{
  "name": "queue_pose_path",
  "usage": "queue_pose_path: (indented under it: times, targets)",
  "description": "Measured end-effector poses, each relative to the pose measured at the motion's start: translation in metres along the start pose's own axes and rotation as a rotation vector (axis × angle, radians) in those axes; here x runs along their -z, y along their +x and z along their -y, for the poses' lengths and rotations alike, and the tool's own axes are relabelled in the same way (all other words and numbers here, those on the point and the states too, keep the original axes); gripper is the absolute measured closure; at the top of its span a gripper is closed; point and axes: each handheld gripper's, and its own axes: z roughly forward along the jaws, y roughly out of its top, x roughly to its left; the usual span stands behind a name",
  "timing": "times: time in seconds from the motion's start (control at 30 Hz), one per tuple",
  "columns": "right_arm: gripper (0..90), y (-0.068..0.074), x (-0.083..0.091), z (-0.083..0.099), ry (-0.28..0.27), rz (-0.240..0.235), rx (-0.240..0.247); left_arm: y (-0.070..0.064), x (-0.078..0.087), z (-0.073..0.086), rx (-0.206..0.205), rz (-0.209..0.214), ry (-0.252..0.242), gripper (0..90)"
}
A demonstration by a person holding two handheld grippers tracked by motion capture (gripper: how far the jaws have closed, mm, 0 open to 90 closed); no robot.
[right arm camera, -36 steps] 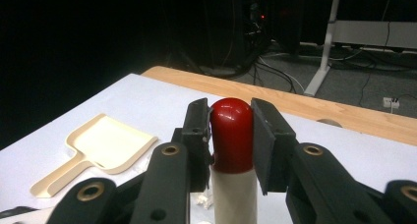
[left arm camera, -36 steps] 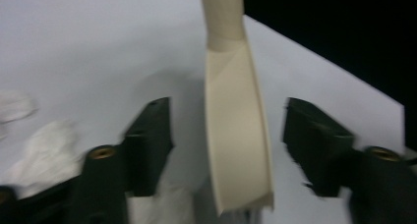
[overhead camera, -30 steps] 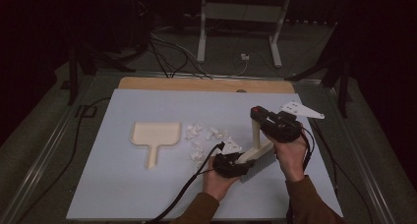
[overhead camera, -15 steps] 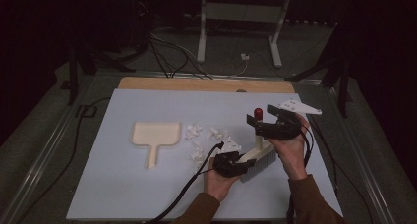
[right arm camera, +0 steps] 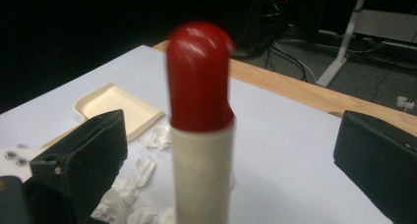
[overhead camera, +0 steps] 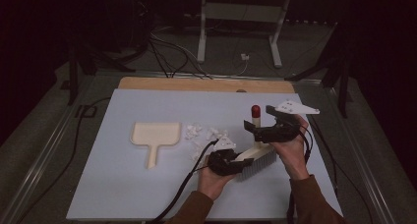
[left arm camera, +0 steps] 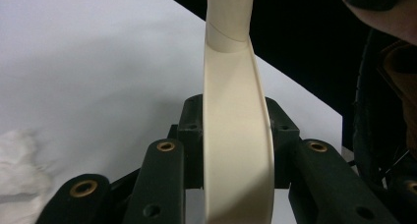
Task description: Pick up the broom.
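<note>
A hand brush with a cream handle (overhead camera: 256, 130), red tip (overhead camera: 255, 109) and grey bristles (overhead camera: 258, 164) stands tilted on the pale blue mat (overhead camera: 123, 184). My left gripper (overhead camera: 234, 161) is shut on the brush's cream back (left arm camera: 236, 150), low down by the bristles. My right gripper (overhead camera: 266, 127) is open just right of the handle. In the right gripper view the red tip (right arm camera: 199, 76) stands upright between its two spread jaws (right arm camera: 230, 145) without touching them. A cream dustpan (overhead camera: 156, 136) lies flat to the left, and white paper scraps (overhead camera: 206, 134) lie between it and the brush.
A wooden strip (overhead camera: 206, 84) runs along the mat's far edge. Black cables (overhead camera: 179, 189) trail from the grippers toward the near edge. A metal stand (overhead camera: 238, 17) and more cables sit on the dark floor beyond the table.
My right gripper let go of the top of the brush handle, opened and drew back to the right, and the red tip came into sight. The left gripper kept its hold.
</note>
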Motion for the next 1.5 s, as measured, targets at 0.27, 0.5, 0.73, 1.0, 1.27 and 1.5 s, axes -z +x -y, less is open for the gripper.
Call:
queue_pose_path:
  times: [0.27, 0.5, 0.73, 1.0, 1.27, 1.5]
  targets:
    - [0.0, 0.005, 0.002, -0.002, -0.006, -0.028, 0.027, 0.009, 0.030, -0.008, -0.008, -0.023, -0.034, 69.4]
    - [0.0, 0.008, -0.005, 0.000, 0.014, -0.092, 0.052, 0.019, 0.051, -0.012, -0.018, -0.032, -0.045, 69.4]
    - [0.1, 0.007, -0.018, 0.007, 0.026, -0.184, 0.030, 0.029, 0.072, -0.016, -0.054, -0.042, -0.039, 69.3]
    - [0.1, 0.008, -0.026, 0.010, 0.026, -0.225, 0.042, 0.044, 0.092, -0.019, -0.068, -0.041, -0.044, 69.3]
    - [0.1, 0.014, -0.031, 0.012, 0.077, -0.239, 0.064, 0.054, 0.109, -0.021, -0.113, -0.034, -0.004, 69.3]
    - [0.2, 0.019, -0.033, 0.012, 0.084, -0.289, 0.108, 0.060, 0.118, -0.022, -0.140, 0.004, 0.021, 69.3]
